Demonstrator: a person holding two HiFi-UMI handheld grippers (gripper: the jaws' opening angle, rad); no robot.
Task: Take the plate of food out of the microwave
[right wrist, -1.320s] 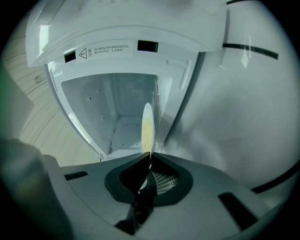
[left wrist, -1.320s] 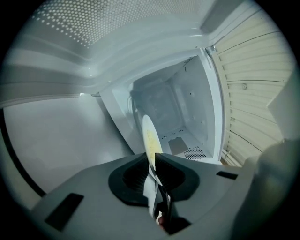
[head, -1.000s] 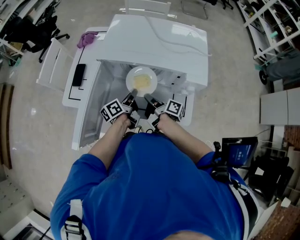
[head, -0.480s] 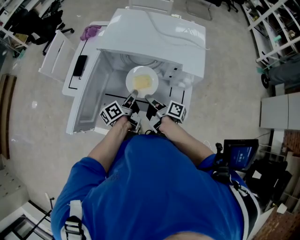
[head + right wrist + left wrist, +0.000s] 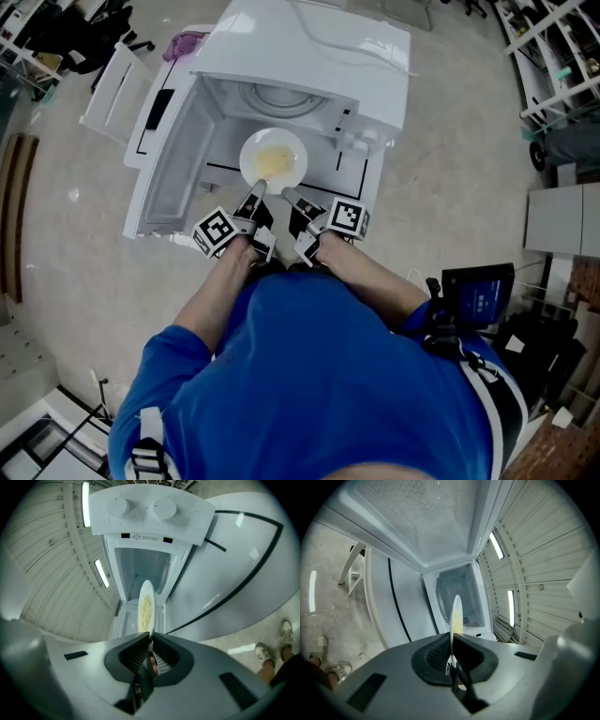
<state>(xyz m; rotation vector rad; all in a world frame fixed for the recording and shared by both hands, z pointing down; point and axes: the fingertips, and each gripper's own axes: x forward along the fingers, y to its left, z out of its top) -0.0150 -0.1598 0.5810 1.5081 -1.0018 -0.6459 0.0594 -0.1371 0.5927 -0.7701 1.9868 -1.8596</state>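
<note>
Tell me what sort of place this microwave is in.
Probably a lab or workshop, not a home kitchen: the open white microwave stands amid bare speckled floor, with pale storage racks and a small lit blue screen nearby.

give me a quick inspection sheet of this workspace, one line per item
surface: white table with black line markings, on a pale floor
job's things: microwave with its door swung open; plate of yellow food held level in front of the opening
clutter: purple cloth; dark flat item left of the microwave
grippers: left gripper has just been closing and is shut on the plate's near rim; right gripper is shut on the same rim beside it
cables: thin cable across the microwave's top
surroundings: white chair, shelving, lit screen
</note>
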